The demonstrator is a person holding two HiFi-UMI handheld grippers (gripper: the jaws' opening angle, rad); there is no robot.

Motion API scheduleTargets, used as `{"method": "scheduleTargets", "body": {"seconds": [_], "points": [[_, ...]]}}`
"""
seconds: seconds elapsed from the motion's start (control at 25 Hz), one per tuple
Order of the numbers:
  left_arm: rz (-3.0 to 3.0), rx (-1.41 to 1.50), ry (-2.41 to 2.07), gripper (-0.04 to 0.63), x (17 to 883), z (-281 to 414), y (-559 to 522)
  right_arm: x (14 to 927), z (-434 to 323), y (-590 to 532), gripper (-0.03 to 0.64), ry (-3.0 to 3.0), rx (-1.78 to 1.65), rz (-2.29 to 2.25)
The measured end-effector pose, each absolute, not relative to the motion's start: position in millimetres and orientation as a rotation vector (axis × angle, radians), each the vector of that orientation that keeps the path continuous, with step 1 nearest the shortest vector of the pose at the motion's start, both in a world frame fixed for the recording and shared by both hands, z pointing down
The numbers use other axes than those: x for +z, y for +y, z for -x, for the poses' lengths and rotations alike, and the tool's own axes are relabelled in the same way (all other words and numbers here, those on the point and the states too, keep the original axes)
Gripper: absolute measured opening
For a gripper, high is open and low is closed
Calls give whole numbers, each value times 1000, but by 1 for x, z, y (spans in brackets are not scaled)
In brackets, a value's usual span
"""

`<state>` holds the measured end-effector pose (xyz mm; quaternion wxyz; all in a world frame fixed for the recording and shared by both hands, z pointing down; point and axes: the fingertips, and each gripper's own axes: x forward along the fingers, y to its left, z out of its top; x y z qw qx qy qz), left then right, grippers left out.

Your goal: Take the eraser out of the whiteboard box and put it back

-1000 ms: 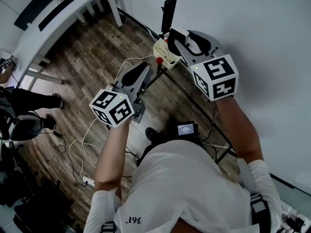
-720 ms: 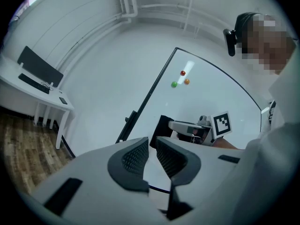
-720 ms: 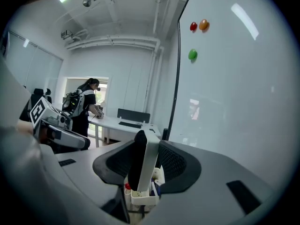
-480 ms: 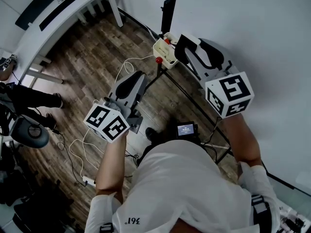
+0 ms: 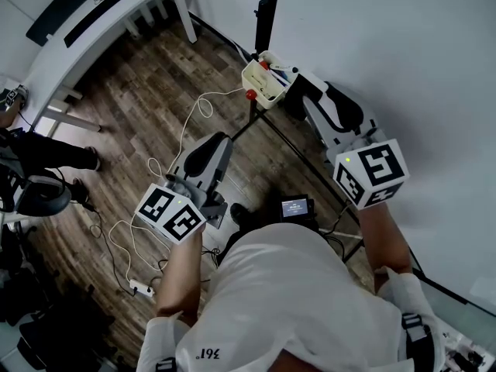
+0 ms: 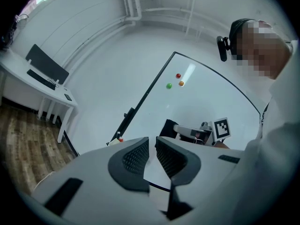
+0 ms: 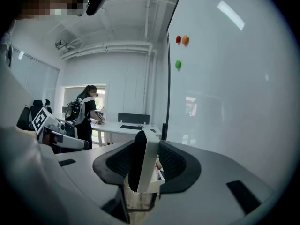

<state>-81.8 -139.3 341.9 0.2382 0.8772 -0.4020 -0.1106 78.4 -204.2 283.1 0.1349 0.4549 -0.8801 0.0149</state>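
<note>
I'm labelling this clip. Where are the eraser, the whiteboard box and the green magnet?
eraser point(image 7: 148, 159): right gripper view, its white back.
whiteboard box point(image 5: 260, 89): head view, its outer wall.
green magnet point(image 7: 178, 64): right gripper view, its centre.

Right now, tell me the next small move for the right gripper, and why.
Probably ease the right gripper forward until the eraser hangs over the whiteboard box, ready to go back in. Its jaws are clamped on the eraser, which is out of the box, and the box sits open-topped just ahead at the board's foot. The left gripper is empty and off to the side.
</note>
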Motion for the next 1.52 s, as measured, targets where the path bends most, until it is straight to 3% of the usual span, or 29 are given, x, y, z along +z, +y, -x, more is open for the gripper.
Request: {"method": "scheduleTargets", "body": {"seconds": [1.52], "points": [[-2320, -204, -1056, 51, 394, 71, -71, 354, -108, -141, 173, -2478, 268, -1292]]}}
